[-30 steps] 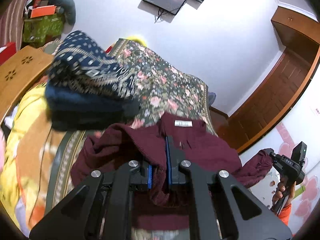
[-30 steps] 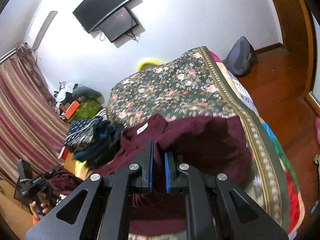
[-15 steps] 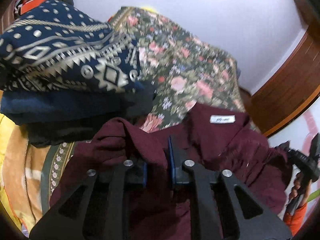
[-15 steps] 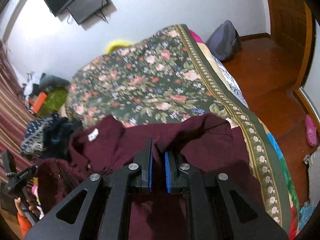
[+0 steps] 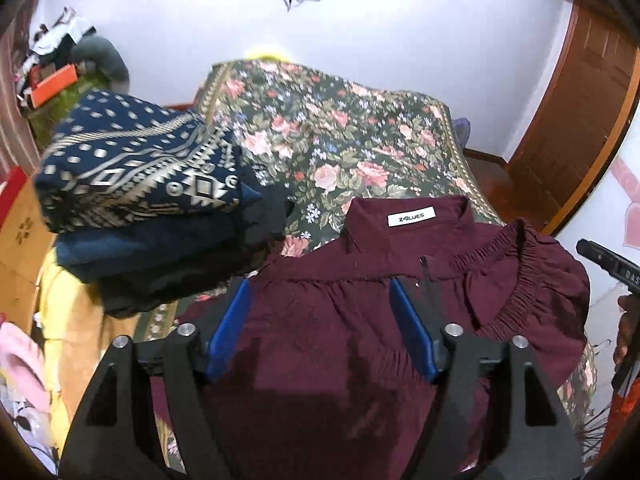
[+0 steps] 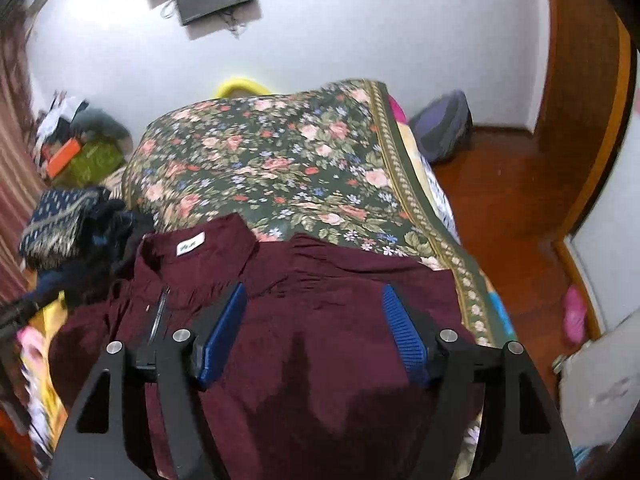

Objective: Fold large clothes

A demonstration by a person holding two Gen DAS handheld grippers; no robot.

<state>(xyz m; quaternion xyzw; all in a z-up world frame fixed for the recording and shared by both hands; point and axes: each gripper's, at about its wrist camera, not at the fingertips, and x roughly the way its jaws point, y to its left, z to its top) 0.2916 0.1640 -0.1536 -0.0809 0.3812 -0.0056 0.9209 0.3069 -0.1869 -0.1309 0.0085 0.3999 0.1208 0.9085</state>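
My left gripper [image 5: 320, 300] and right gripper [image 6: 314, 306] have both just opened, their blue pads wide apart. The maroon shirt [image 5: 360, 320] lies loose beneath them on the flowered bedspread [image 5: 340, 132].

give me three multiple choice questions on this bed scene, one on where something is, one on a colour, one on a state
1. Where does the pile of folded dark clothes sit relative to the maroon gathered blouse in the left wrist view?
A. To its left
B. On top of it
C. To its right

2. What colour is the label inside the blouse's collar?
A. Yellow
B. White
C. Red

3. How do the left gripper and the right gripper stand?
A. Both clamped on the blouse
B. Only one open
C. Both open

Answers:
1. A, the pile stands on the floral bedspread left of the blouse.
2. B, a white tag with dark lettering shows at the collar.
3. C, the blue pads are spread wide in both views, having just been opening, with blouse cloth lying loose between them.
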